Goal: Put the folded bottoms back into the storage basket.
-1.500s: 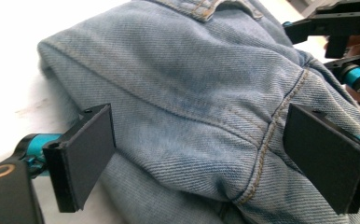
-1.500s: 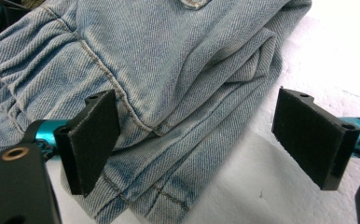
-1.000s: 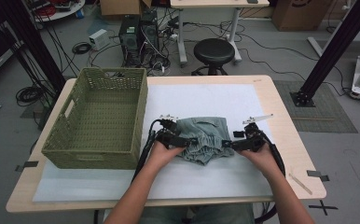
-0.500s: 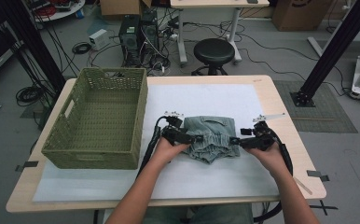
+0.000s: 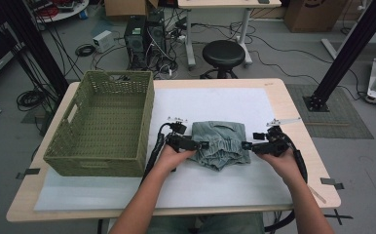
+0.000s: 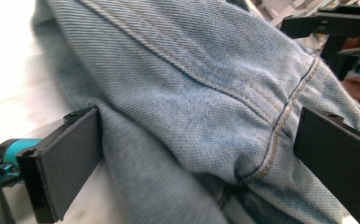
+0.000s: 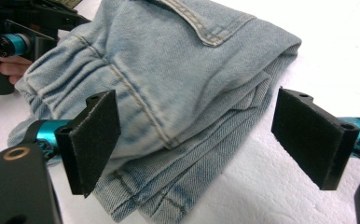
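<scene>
A folded piece of light blue denim clothing (image 5: 222, 142) lies on the white mat (image 5: 215, 105) in the middle of the table. My left gripper (image 5: 203, 145) is at its left edge and my right gripper (image 5: 245, 145) at its right edge, pointing at each other. In the left gripper view the gripper (image 6: 197, 158) is open wide, with a bulge of denim (image 6: 183, 93) between the jaws. In the right gripper view the gripper (image 7: 201, 135) is also open, astride the layered folded edge of the denim (image 7: 178, 84).
A green woven basket (image 5: 103, 124) stands on the left of the table, close to my left hand. Bare mat lies in front of and behind the denim. A stool (image 5: 227, 52), cables and computer boxes are on the floor beyond the table's far edge.
Both grippers have stayed at the sides of the denim and shifted only slightly. The bundle looks a little more squared up than a second ago.
</scene>
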The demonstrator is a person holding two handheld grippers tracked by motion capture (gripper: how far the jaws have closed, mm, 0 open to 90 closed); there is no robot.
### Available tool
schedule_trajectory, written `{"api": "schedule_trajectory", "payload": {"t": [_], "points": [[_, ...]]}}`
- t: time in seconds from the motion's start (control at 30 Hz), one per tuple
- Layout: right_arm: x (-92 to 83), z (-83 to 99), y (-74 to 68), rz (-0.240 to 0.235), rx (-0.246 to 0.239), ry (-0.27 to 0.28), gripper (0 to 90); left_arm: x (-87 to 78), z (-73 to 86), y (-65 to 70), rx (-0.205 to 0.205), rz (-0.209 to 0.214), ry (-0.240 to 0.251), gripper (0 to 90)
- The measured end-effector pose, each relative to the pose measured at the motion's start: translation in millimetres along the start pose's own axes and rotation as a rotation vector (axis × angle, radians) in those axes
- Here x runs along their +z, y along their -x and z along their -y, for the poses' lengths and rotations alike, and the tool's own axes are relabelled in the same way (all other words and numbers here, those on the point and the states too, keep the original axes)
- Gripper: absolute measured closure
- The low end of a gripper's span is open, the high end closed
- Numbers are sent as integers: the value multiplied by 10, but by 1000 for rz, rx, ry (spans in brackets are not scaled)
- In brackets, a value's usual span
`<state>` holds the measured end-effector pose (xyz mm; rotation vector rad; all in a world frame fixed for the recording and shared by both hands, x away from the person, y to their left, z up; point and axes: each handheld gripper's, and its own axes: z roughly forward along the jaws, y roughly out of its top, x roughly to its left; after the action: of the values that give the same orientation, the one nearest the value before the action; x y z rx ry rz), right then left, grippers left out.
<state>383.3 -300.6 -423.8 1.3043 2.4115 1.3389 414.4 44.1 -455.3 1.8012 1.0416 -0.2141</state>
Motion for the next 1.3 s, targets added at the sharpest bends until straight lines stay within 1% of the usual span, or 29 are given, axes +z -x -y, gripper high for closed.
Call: {"api": "schedule_trajectory", "payload": {"t": [0.07, 0.13, 0.2, 0.23, 0.27, 0.3, 0.33, 0.37, 0.4, 0.47, 0.57, 0.63, 0.7, 0.77, 0.8, 0.83, 0.9, 0.97, 1.13, 1.2, 1.3], "points": [[-2, -3, -4, -3, -2, -2, 154, 73, -19, 4, -27, 31, 20, 16], [-4, -4, -11, -4, -3, -2, 154, 143, -33, 16, -30, 53, 29, 16], [-4, -6, -11, -2, -8, 1, 154, 195, -31, 39, -25, 57, 40, 17], [-5, -8, -9, -1, -9, 1, 154, 214, -29, 57, -10, 49, 39, 19], [-5, -11, -8, -1, -8, -1, 154, 231, -23, 69, -4, 47, 41, 35], [-1, -13, -3, 1, -10, 2, 154, 247, -18, 79, 3, 54, 37, 73], [2, -15, 2, 3, -9, 2, 154, 255, -12, 78, -4, 75, 28, 152], [3, -17, 7, 5, -9, 1, 154, 266, -3, 85, -6, 83, 24, 236], [3, -18, 10, 5, -9, 2, 154, 271, -1, 101, 14, 70, 17, 294], [1, -24, 2, 3, -11, 5, 154, 278, 5, 129, 32, 54, 9, 380], [0, -32, -7, 2, -14, 9, 154, 268, 1, 133, 40, 57, 8, 491], [1, -34, -9, 0, -13, 6, 154, 255, -2, 111, 27, 78, 11, 555], [-2, -35, -9, 0, -15, 9, 154, 241, -3, 89, 13, 98, 20, 593], [-20, -34, -8, 4, -14, 14, 154, 214, 0, 76, 15, 118, 37, 614], [-29, -32, -3, 2, -17, 19, 154, 196, 7, 75, 12, 127, 55, 620], [-49, -31, 3, 6, -9, 26, 154, 189, 12, 77, 5, 135, 63, 625], [-82, -30, 21, 10, -6, 41, 154, 163, 3, 87, 9, 155, 72, 629], [-138, -32, 39, 17, 0, 60, 154, 119, -21, 114, 10, 176, 87, 632], [-290, -35, 66, 37, 11, 115, 154, 17, -80, 192, 16, 211, 115, 642], [-351, -32, 81, 44, 18, 137, 154, -54, -116, 229, 21, 225, 141, 644], [-401, -26, 100, 53, 28, 155, 154, -154, -161, 263, 29, 243, 171, 648]]}}
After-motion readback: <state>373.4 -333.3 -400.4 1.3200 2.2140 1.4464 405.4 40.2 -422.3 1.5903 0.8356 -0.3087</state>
